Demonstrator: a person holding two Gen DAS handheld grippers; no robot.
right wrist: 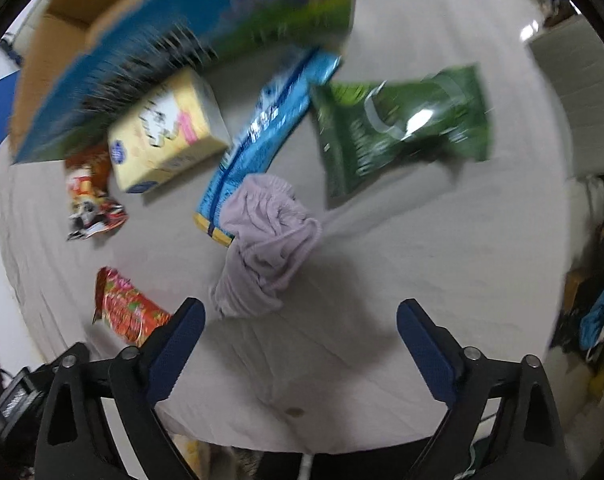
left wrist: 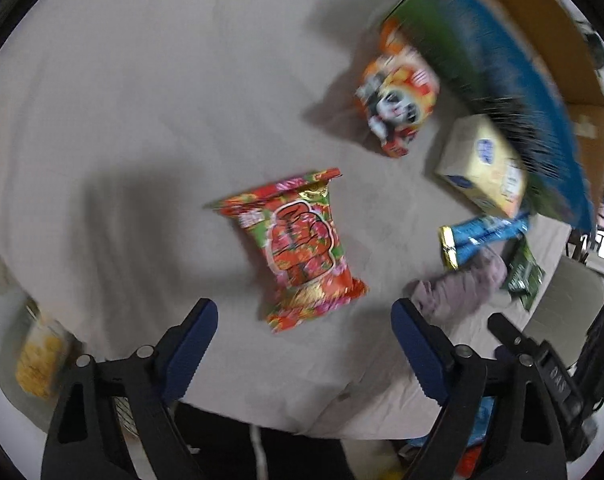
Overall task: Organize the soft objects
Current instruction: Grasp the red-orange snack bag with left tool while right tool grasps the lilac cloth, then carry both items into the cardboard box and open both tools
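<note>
My left gripper (left wrist: 304, 316) is open and empty, hovering just above a red and green flowered snack bag (left wrist: 302, 248) on the grey cloth. My right gripper (right wrist: 300, 316) is open and empty, close to a crumpled lilac cloth (right wrist: 266, 240). That cloth also shows in the left wrist view (left wrist: 462, 284). A blue snack bag (right wrist: 262, 128), a green snack bag (right wrist: 402, 120), a yellow tissue pack (right wrist: 166, 128) and an orange panda snack bag (left wrist: 398, 104) lie beyond. The flowered bag also shows in the right wrist view (right wrist: 130, 308).
An open cardboard box (right wrist: 190, 24) with a blue and green printed side stands at the back, against the packs. The cloth-covered table (left wrist: 142, 120) ends close below both grippers. A chair (left wrist: 566, 304) and clutter stand off the table's right side. The other gripper (left wrist: 542, 360) shows at lower right.
</note>
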